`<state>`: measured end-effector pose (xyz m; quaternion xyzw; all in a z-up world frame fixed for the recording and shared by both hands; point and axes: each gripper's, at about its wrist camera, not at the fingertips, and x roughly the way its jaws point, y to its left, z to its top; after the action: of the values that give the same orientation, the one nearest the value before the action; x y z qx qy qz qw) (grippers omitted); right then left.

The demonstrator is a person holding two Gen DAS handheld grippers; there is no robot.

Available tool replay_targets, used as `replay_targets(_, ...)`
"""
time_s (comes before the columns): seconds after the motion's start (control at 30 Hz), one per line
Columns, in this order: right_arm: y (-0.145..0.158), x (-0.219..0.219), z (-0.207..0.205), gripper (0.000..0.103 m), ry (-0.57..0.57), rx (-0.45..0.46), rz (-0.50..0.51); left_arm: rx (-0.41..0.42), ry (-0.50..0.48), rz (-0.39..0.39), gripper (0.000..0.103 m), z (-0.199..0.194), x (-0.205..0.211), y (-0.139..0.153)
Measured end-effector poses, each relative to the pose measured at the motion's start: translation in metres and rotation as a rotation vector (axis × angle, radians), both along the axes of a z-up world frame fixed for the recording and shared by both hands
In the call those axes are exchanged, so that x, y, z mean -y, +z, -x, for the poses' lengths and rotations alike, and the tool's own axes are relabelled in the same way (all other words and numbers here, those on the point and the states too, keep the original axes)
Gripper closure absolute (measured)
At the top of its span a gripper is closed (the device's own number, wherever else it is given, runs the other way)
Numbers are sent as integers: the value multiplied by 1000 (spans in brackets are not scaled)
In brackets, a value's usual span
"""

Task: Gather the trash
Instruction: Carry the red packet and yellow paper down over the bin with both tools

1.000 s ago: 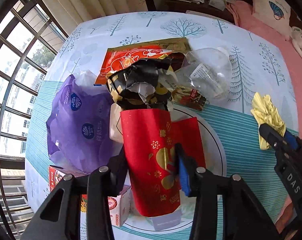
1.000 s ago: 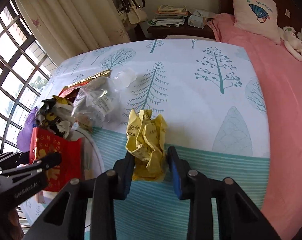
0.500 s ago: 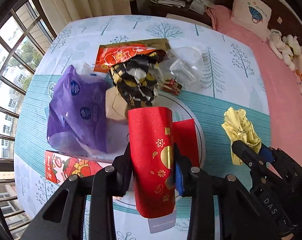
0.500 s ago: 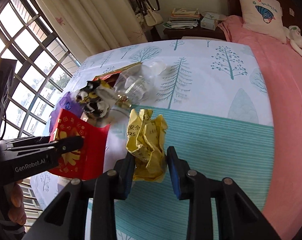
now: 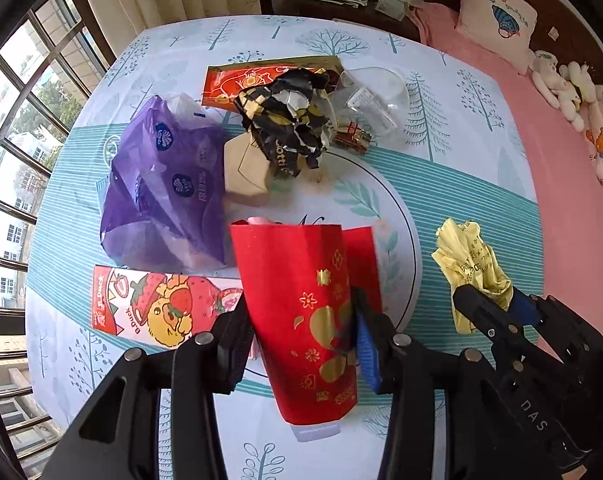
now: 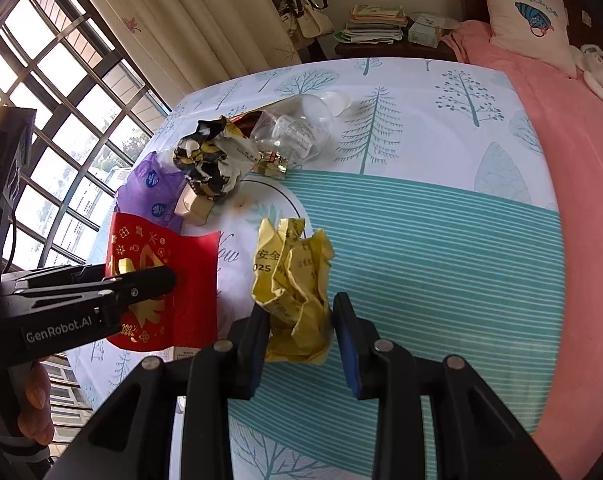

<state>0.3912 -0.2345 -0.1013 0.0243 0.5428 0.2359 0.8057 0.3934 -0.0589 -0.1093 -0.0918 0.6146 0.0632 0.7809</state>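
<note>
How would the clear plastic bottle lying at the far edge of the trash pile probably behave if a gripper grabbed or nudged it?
The clear plastic bottle looks empty, so it is probably light. It lies on its side with a rounded body, so a nudge could roll it across the tablecloth. Its thin, glossy wall may dent or slip under the pads.

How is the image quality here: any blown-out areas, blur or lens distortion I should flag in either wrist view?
Left wrist view: the window is overexposed, the table edge bows from the fisheye, and the red envelope is sharp. Right wrist view: the window is also blown out, the crumpled yellow paper is crisp, and dark vignetting fills the corners.
</note>
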Motion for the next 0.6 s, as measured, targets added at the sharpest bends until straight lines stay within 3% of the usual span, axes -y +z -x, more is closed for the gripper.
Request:
replay_targets(0.3,7,-11,15,71,21,15,3,25,3,9,61,18,-6,10)
replay_targets(0.6,29,-29,61,71,12,52,12,85,-45,40,63,54,-19,43)
